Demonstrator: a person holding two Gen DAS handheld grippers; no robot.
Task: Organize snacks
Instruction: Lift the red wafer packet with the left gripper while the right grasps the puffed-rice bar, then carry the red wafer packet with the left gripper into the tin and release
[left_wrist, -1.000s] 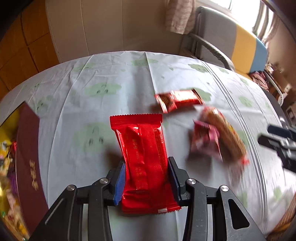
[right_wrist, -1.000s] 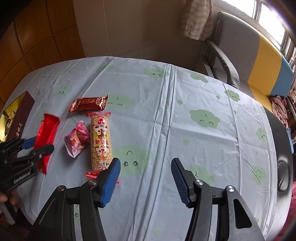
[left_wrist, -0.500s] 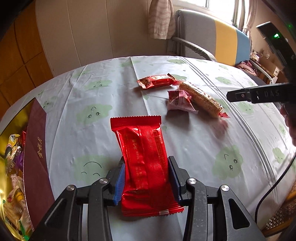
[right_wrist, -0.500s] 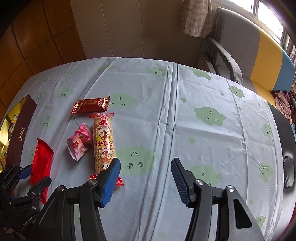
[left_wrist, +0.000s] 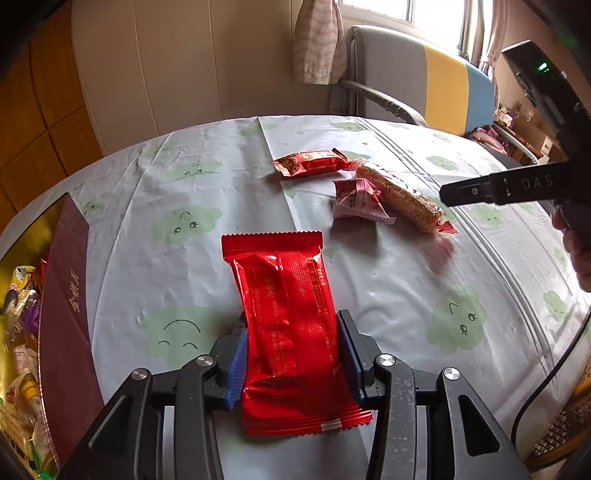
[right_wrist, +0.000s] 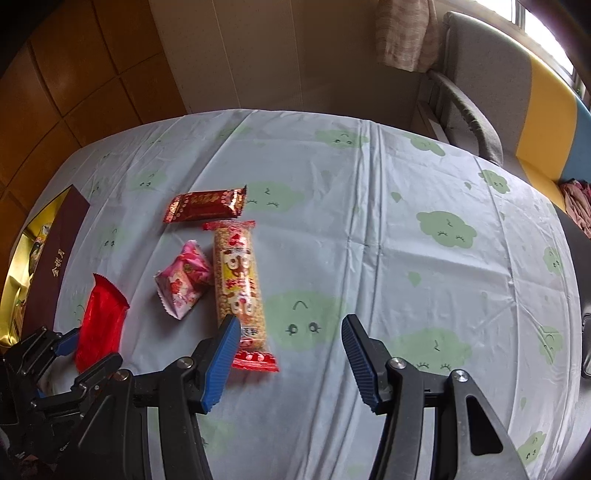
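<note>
The red packet (left_wrist: 291, 328) sits lengthwise between the blue pads of my left tongs (left_wrist: 291, 354), its far end reaching out over the counter (left_wrist: 388, 295). These tongs are opening at this moment; the pads stand close against the packet's two long edges, and I cannot tell whether they still press on it. In the right wrist view the same packet (right_wrist: 101, 321) shows at the lower left, in the left tongs (right_wrist: 86, 349).

Just left of it, at the counter's edge, stands a dark maroon box (left_wrist: 64, 332) with gold lettering, its inside full of mixed wrapped snacks (left_wrist: 18, 332).

Farther out on the counter lie three more items close together: a dark red bar (left_wrist: 310, 163), a pink pouch (left_wrist: 360, 201) and a long grain roll (left_wrist: 399, 199). The pouch lies just beside the roll; the bar lies at the roll's far end.

My right tongs (right_wrist: 290, 358) hang wide and empty above the cloud-print cloth (right_wrist: 406, 258), the left pad over the near end of the roll (right_wrist: 240, 284).

Beyond the counter stands a grey, yellow and blue sofa (left_wrist: 424, 74).
</note>
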